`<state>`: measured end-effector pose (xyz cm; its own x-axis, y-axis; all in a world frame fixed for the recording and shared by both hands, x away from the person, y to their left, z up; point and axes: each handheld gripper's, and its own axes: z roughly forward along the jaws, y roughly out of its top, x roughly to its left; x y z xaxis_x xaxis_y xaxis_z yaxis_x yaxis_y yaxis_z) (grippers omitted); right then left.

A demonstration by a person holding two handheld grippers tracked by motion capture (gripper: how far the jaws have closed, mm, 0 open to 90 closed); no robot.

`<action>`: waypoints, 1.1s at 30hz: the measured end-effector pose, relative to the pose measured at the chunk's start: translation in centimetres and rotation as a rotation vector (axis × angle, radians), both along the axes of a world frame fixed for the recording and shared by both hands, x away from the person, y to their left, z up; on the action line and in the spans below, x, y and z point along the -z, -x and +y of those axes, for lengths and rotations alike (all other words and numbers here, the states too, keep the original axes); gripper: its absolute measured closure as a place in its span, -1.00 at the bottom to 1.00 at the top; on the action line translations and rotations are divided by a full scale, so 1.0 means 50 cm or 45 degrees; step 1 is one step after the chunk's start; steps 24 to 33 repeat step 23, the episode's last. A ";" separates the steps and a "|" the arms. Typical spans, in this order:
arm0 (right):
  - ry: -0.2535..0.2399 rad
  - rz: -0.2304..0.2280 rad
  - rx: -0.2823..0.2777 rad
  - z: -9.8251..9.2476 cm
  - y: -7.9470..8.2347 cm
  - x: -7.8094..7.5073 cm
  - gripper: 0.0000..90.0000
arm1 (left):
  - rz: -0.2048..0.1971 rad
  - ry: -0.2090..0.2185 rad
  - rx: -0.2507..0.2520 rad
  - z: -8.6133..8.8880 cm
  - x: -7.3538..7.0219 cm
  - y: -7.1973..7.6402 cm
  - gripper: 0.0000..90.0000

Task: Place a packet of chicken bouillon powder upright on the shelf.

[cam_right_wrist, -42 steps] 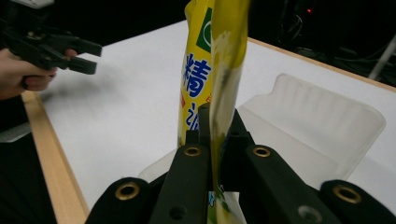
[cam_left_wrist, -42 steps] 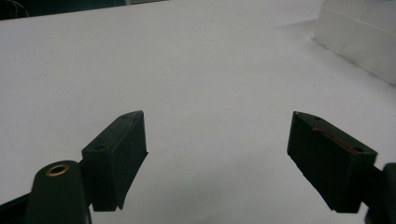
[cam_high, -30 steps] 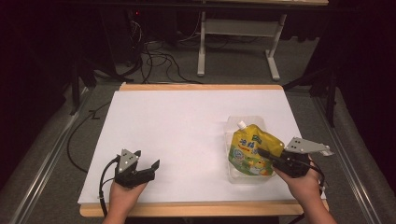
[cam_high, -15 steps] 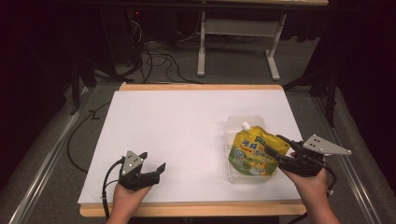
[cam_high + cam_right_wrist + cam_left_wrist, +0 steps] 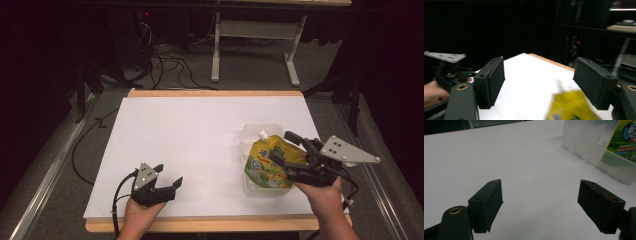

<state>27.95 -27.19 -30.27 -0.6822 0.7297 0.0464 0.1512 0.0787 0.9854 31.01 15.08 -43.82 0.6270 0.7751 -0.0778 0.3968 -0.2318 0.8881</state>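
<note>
A yellow-green spouted pouch (image 5: 265, 162) lies in a clear plastic tub (image 5: 250, 133) at the table's near right. My right gripper (image 5: 283, 148) hovers over the pouch's right side, open, with nothing between its fingers. In the right gripper view the pouch (image 5: 570, 106) is a blur low between the open gripper (image 5: 539, 75). My left gripper (image 5: 170, 175) rests open near the front edge at the left, pointing towards the tub. The left gripper view has the open gripper (image 5: 540, 192) over bare white table, with the tub (image 5: 586, 147) and pouch (image 5: 624, 142) at the upper right.
The white tabletop (image 5: 200, 130) has a wooden edge (image 5: 215, 93) at the far side. Beyond it are cables (image 5: 165, 55) on the floor and a desk frame (image 5: 255, 35). The other hand's gripper (image 5: 446, 67) is at the left of the right gripper view.
My right gripper has drawn back from the pouch, lifted and turned. The left gripper has slid slightly right along the front edge.
</note>
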 end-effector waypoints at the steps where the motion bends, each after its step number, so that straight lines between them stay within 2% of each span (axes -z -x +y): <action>1: 0.001 0.011 -0.032 0.019 -0.003 0.001 -0.46 | -0.001 0.003 -0.001 0.001 -0.001 0.001 -0.55; 6: 0.058 0.050 -0.104 0.091 -0.022 0.029 -0.52 | -0.005 0.005 0.005 0.005 -0.002 0.001 -0.55; 8: 0.087 0.087 -0.140 0.119 -0.029 0.051 -0.52 | -0.007 0.003 0.009 0.007 -0.002 0.000 -0.55; 10: 0.125 0.147 -0.186 0.146 -0.033 0.091 -0.52 | -0.002 -0.001 0.013 0.011 0.001 -0.002 -0.55; 13: 0.158 0.198 -0.202 0.166 -0.024 0.157 -0.47 | 0.012 0.003 0.014 0.017 0.004 -0.005 -0.55; 14: 0.210 0.244 -0.229 0.176 -0.022 0.179 -0.51 | 0.014 0.005 0.014 0.017 0.005 -0.007 -0.55; 15: 0.259 0.252 -0.227 0.184 -0.019 0.189 -0.51 | 0.017 0.007 0.012 0.017 0.006 -0.008 -0.56; 16: 0.280 0.242 -0.227 0.187 -0.014 0.194 -0.50 | 0.020 0.007 0.011 0.016 0.007 -0.009 -0.56; 21: 0.261 0.252 -0.240 0.191 -0.013 0.196 -0.49 | 0.025 0.013 0.022 0.011 0.006 -0.009 -0.58; 23: 0.236 0.282 -0.239 0.185 -0.018 0.200 -0.50 | 0.035 0.020 0.024 0.008 0.007 -0.010 -0.60; 33: 0.236 0.282 -0.239 0.185 -0.018 0.200 -0.50 | 0.035 0.020 0.024 0.008 0.007 -0.010 -0.60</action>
